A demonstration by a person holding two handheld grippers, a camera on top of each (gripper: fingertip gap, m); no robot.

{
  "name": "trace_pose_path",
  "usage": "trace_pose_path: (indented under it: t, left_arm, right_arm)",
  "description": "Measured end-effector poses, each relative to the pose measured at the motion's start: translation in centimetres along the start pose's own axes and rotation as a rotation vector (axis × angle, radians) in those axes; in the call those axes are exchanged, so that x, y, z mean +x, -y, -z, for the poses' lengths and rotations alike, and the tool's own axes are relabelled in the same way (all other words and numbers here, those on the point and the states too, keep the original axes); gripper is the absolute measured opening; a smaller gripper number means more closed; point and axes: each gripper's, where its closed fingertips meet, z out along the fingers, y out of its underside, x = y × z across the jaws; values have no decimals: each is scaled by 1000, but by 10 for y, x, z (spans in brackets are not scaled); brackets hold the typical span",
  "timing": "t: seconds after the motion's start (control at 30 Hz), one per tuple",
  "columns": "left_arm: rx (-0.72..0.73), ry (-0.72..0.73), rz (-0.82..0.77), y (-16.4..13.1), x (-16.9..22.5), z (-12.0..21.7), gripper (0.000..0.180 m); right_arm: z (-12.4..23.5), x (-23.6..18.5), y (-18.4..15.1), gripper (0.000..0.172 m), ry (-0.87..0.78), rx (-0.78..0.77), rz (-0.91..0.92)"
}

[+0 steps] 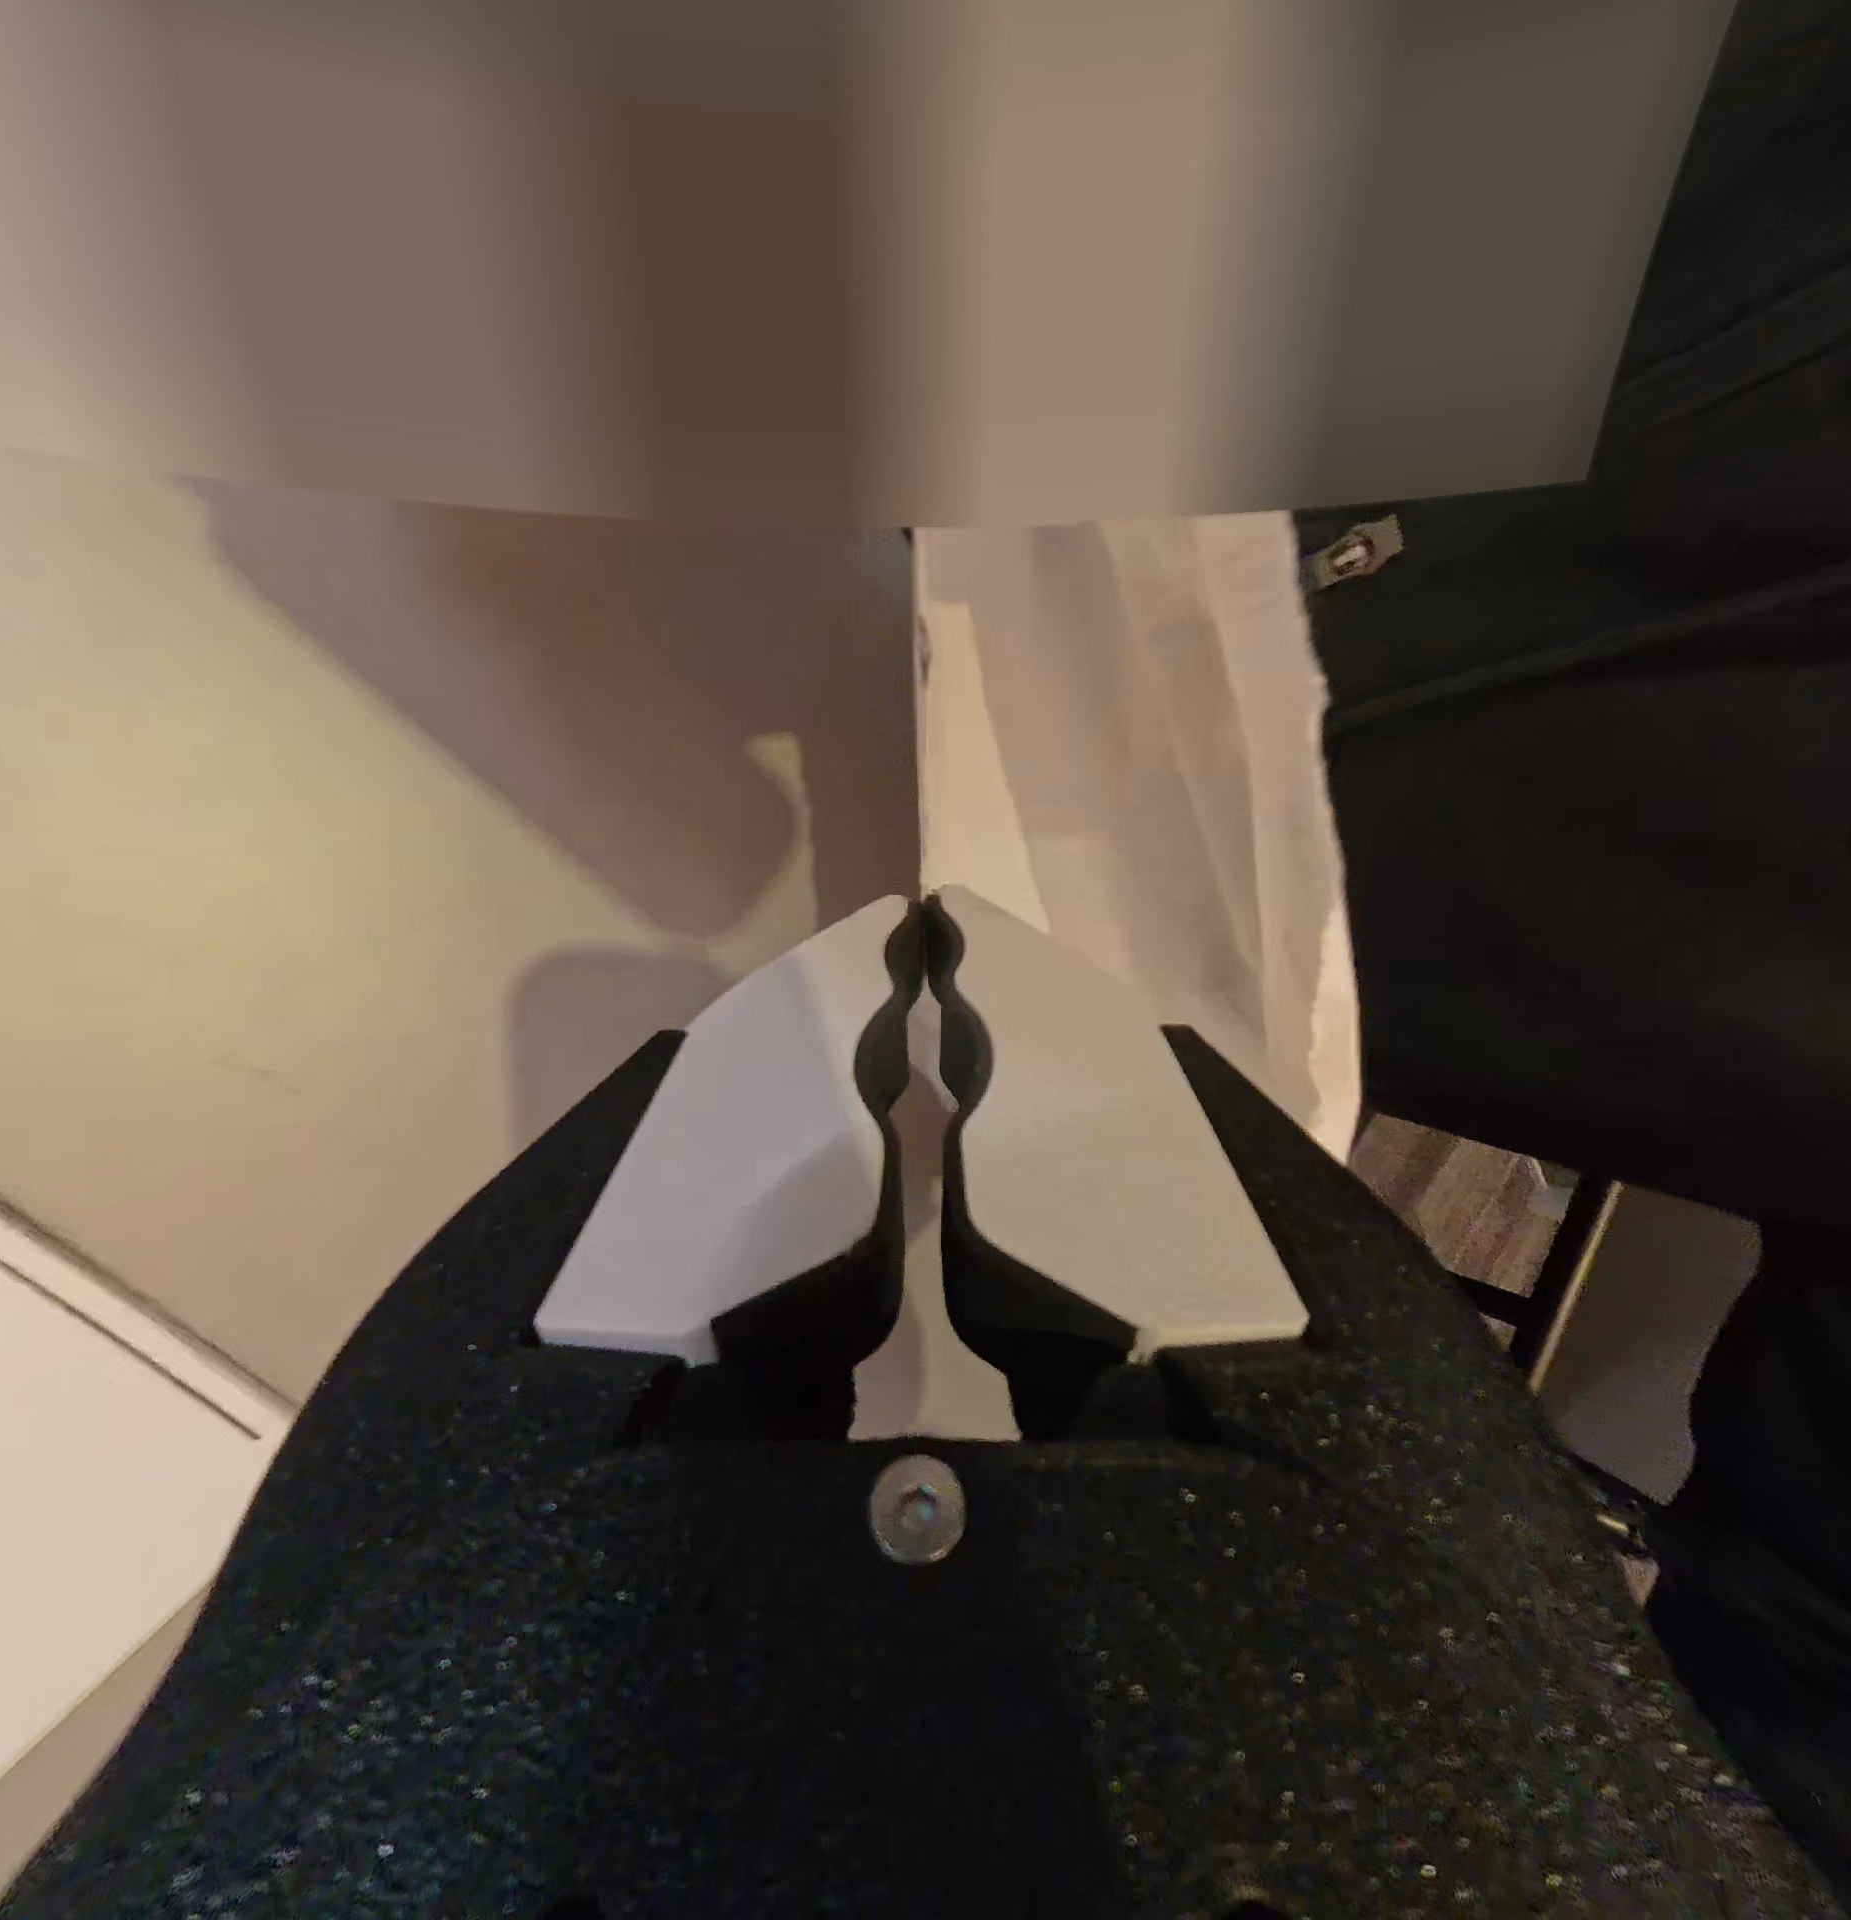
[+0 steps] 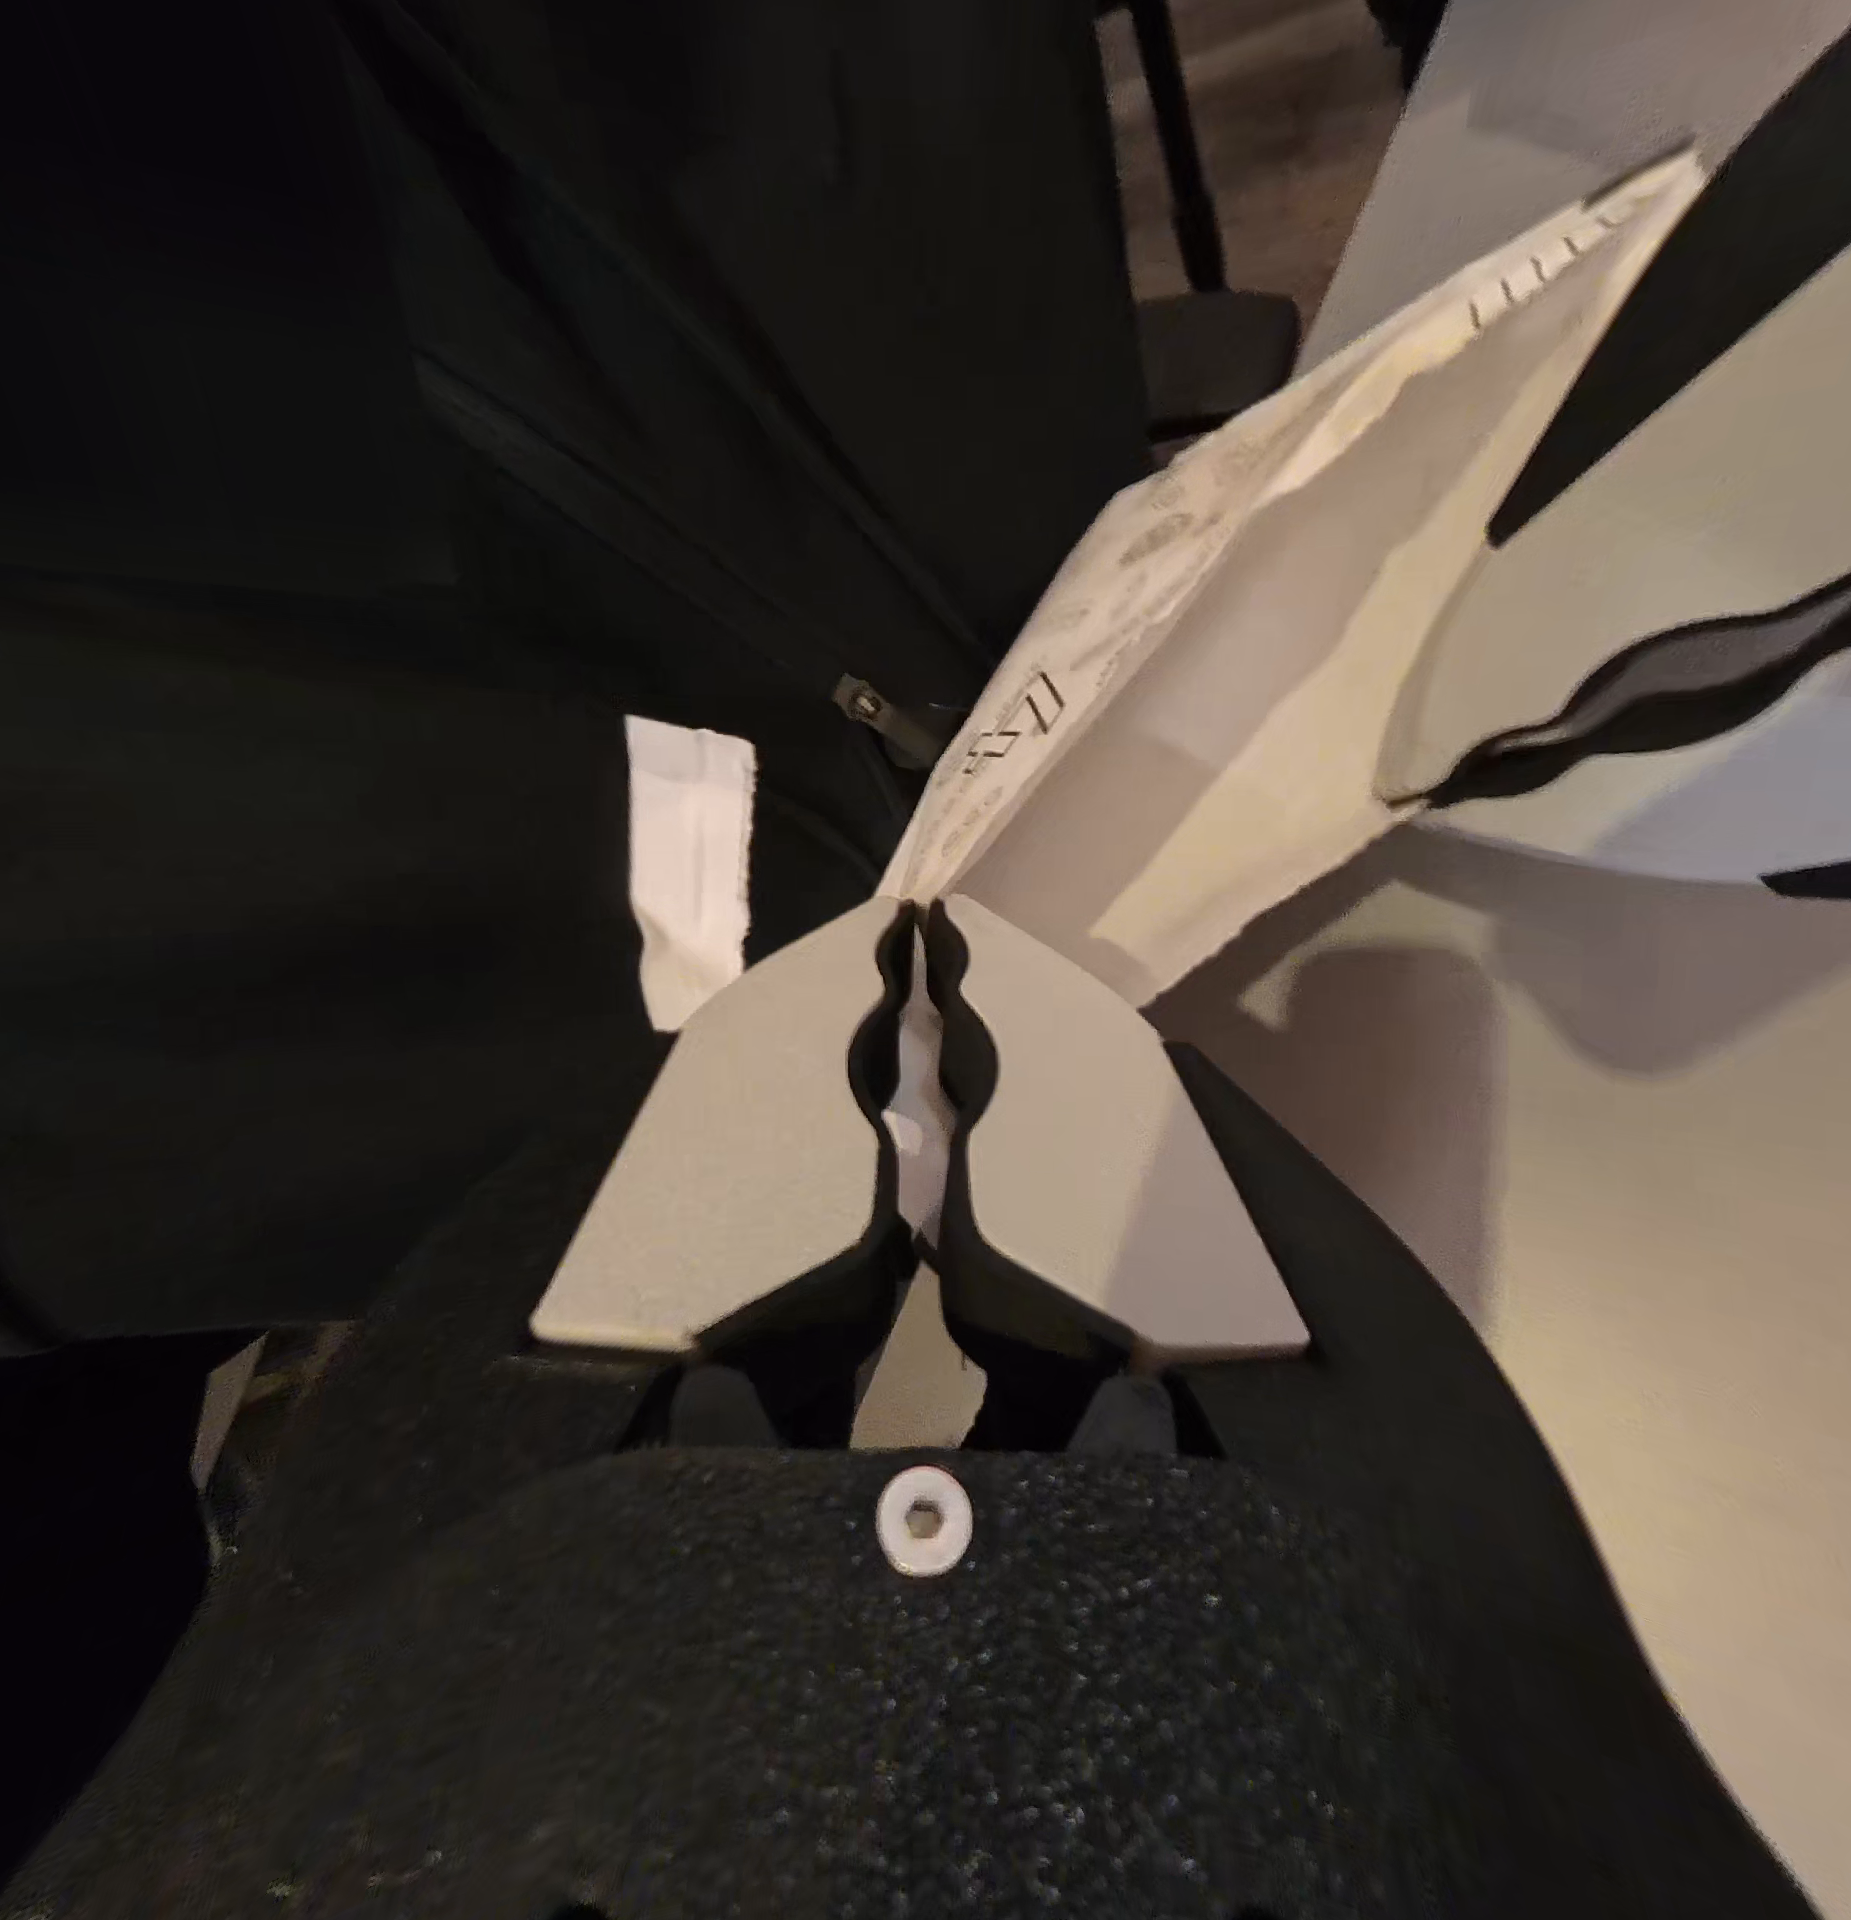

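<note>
Fingertips of the left gripper (image 1: 923, 906) pinch the edge of a thin white paper wrapper (image 1: 1139, 790) that hangs beside black clothing (image 1: 1627, 810). Right wrist view – the right gripper (image 2: 923, 909) clamps the same wrapper's (image 2: 1160, 665) other end, near a white table (image 2: 1523, 1195).

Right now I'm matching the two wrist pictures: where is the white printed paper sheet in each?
Left wrist view: white paper sheet rises from the shut fingertips, centre-right.
Right wrist view: white paper sheet runs from the fingertips to upper right.
Shared landmark: metal zipper pull on black clothing.
</note>
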Motion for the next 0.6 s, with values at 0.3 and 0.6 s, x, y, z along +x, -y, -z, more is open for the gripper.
trace_pose_path:
  t: [0.3, 0.6]
  left_arm:
    - [20, 90, -28, 16, -23, 11, 2]
    - [101, 123, -70, 51, -55, 2, 21]
  right_arm:
    - [30, -6, 7, 1, 91, 134, 28]
    - [44, -8, -26, 1, -106, 164, -51]
